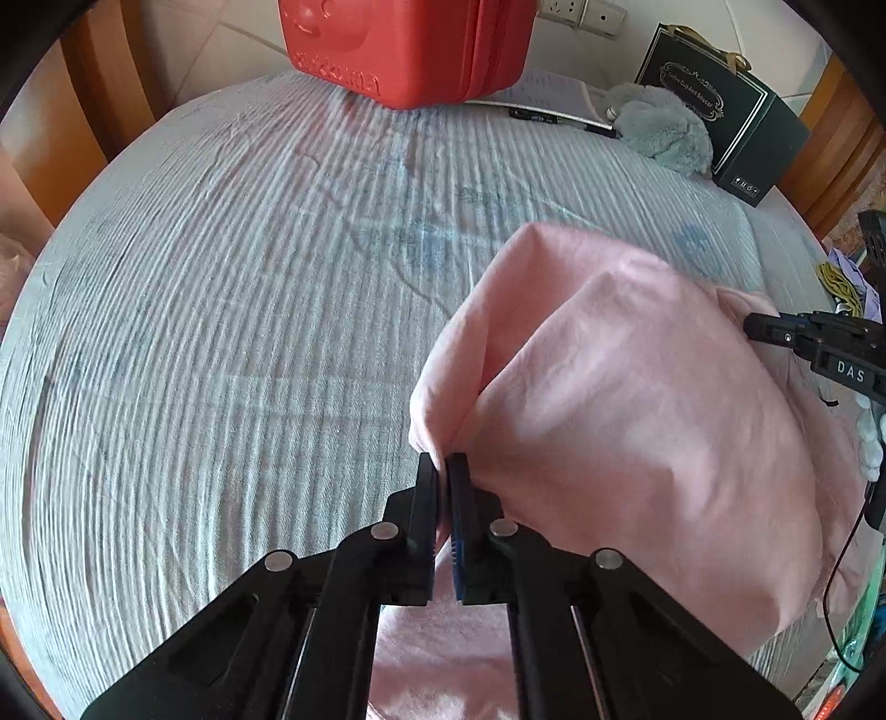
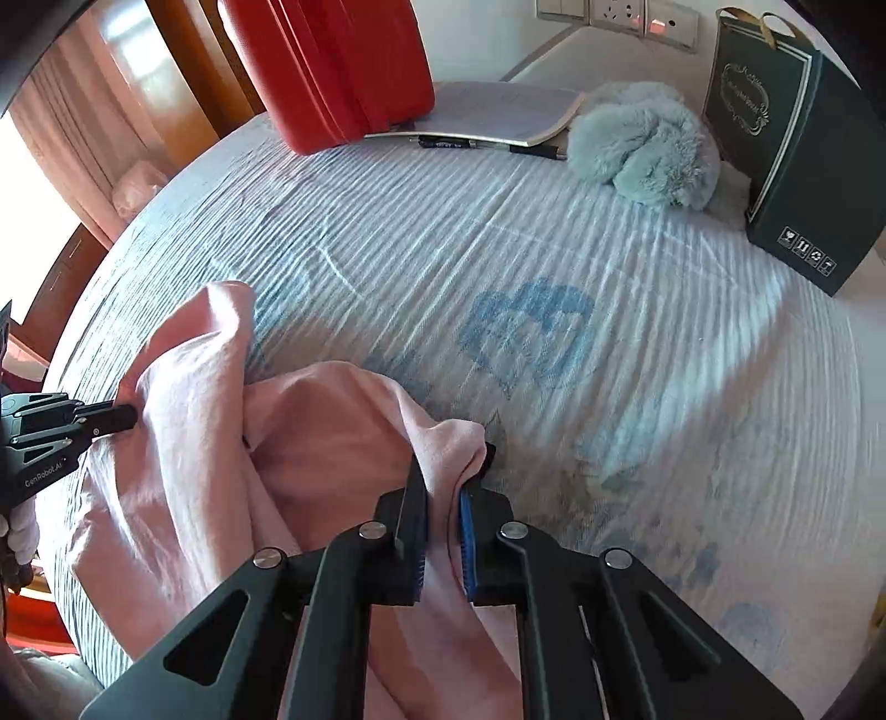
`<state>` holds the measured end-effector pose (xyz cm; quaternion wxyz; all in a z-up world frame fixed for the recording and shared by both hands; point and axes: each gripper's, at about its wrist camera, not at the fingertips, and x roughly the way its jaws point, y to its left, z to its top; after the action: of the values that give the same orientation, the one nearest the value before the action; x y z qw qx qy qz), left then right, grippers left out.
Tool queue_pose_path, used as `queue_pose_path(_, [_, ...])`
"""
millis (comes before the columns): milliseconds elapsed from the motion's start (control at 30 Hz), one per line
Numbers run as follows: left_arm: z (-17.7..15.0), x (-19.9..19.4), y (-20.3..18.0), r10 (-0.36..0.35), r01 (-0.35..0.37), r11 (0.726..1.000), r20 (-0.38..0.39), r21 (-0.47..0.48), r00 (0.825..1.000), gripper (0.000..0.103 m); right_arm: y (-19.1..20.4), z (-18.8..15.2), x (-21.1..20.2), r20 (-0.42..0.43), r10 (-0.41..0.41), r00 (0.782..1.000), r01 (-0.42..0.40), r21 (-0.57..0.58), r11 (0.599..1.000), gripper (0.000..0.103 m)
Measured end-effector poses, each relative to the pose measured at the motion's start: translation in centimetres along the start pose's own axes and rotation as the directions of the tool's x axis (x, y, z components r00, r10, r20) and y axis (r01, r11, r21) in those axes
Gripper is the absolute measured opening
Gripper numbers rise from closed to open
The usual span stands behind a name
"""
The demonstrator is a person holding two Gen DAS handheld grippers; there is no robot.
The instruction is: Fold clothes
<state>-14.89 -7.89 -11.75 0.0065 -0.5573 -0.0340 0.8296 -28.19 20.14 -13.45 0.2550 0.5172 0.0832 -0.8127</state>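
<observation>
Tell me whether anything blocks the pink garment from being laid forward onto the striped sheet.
Nothing visible does. Both tools, left and right, are shut on the pink garment. The striped sheet ahead is bare; the red case and fluffy toy sit far back.

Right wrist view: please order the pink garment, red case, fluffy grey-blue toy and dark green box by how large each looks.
1. pink garment, though it is nearest the camera
2. red case, cut by the frame
3. dark green box
4. fluffy grey-blue toy

Box and toy look close; ranking unsure.
</observation>
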Motion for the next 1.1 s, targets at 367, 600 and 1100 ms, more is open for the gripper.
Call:
queue_pose_path(367, [1.2,-3.0,-0.1,-0.013,0.009,0.999,0.072,0.053,0.997,0.002,-9.1,-11.8,-14.9,0.08,-0.331,0.94,0.271,0.41,0.871,0.008])
queue_pose_path(600, [0.8,-1.1,-2.2,-0.077,0.076,0.995,0.009,0.058,0.997,0.014,-11.4,-18.0,-14.1,-0.044,-0.3,0.953,0.281,0.496,0.821,0.034])
queue_pose_path(1100, [5.4,2.3,-2.8,-0.079,0.079,0.992,-0.01,0.093,0.997,0.037,-12.5,-9.9,-12.3,0.066,-0.228,0.971,0.184,0.397,0.899,0.067])
